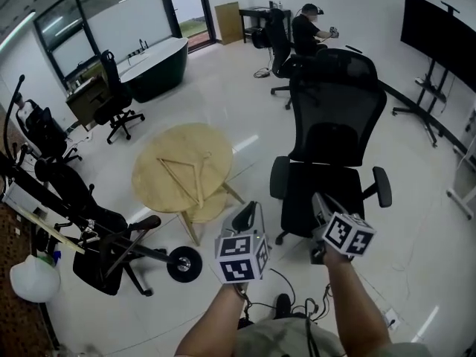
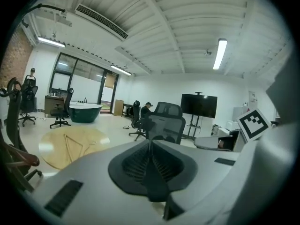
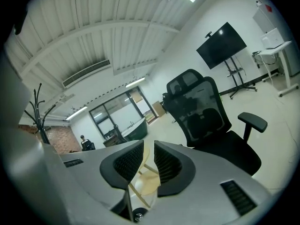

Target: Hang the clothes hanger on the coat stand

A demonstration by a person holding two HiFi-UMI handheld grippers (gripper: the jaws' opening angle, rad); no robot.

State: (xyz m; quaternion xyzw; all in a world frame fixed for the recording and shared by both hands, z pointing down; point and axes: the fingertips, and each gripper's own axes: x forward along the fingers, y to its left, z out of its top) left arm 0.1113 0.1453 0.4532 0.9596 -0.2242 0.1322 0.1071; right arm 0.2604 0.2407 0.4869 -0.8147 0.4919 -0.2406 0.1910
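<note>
A wooden clothes hanger lies flat on a round wooden table. The black coat stand rises to the table's left, its round base on the floor. Both grippers are held low in front of me, away from the table. My left gripper has its pads together with nothing between them. In the left gripper view, the left gripper faces the hanger from a distance. The right gripper keeps a narrow gap and holds nothing. In the right gripper view, the right gripper shows the coat stand far left.
A black office chair stands right of the table, close to my right gripper. More black chairs crowd the left side. A dark green bathtub, a seated person and a TV on a stand are farther back. Cables lie by my feet.
</note>
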